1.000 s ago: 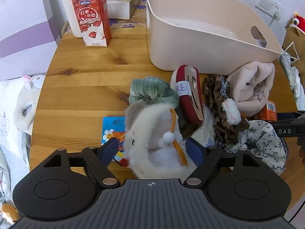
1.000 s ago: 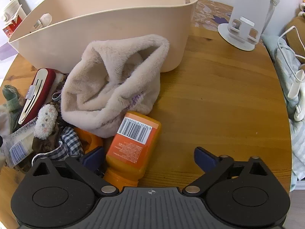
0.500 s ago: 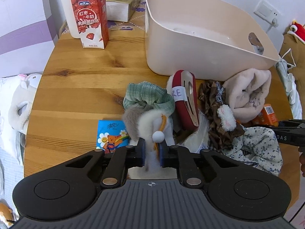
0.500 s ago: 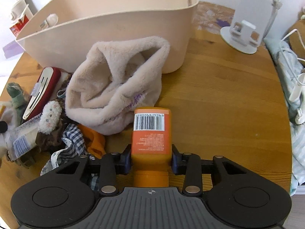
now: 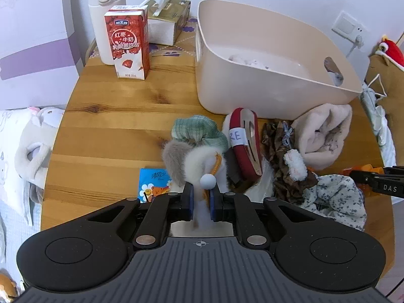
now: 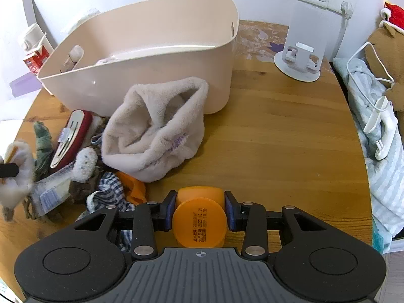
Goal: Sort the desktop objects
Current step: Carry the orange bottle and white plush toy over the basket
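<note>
My left gripper (image 5: 201, 200) is pinched tight on a fluffy white plush toy (image 5: 202, 161) at the near edge of a clutter pile on the wooden table (image 5: 113, 126). My right gripper (image 6: 200, 208) is clamped on an orange bottle (image 6: 200, 217), its base facing the camera — lifted just clear of the tabletop. Behind the pile stands 1 beige plastic basket (image 6: 151, 75), with a cream fleece hat (image 6: 156, 131) lying against its front wall.

Both tools closed: fluffy toy (image 5: 202, 161), orange bottle (image 6: 200, 217) (lifted).
</note>
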